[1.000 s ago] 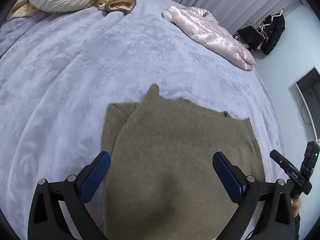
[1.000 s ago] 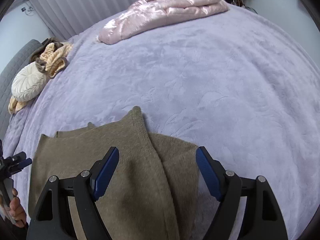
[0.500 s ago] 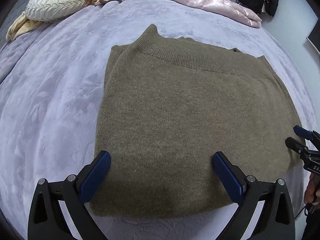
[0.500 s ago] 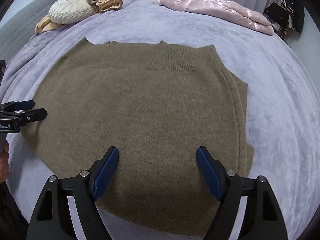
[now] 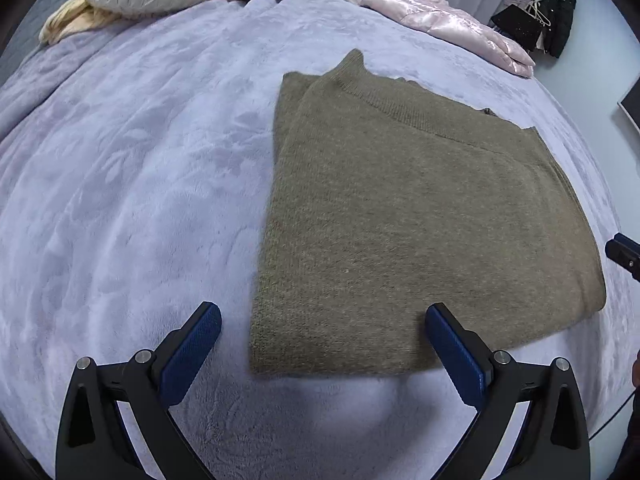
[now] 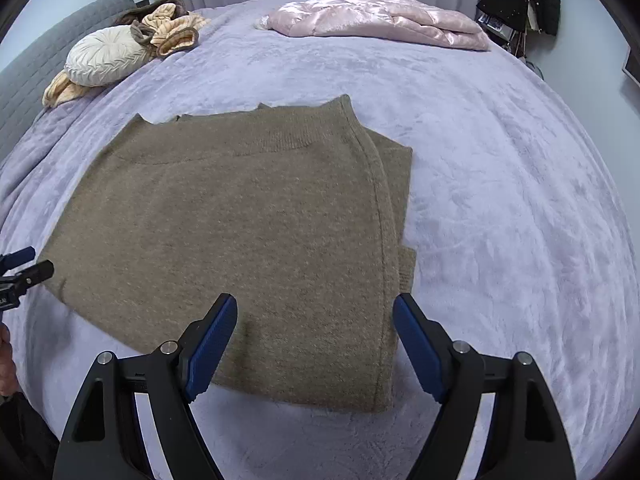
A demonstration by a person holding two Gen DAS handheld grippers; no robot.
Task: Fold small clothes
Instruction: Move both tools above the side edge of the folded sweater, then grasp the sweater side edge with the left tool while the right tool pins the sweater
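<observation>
We see the olive knit sweater (image 5: 420, 216) folded flat on the lavender bedspread (image 5: 132, 184), ribbed band at the far edge, sleeves tucked under. Our left gripper (image 5: 322, 334) and right gripper (image 6: 314, 330) both hang spread wide at its near edge, holding nothing.

A round pillow (image 6: 106, 56) and pink jacket (image 6: 376, 14) lie on the bedspread (image 6: 500, 184).

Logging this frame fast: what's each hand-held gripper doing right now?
Left hand-held gripper: open, empty, above the olive sweater's near edge.
Right hand-held gripper: open, empty.
</observation>
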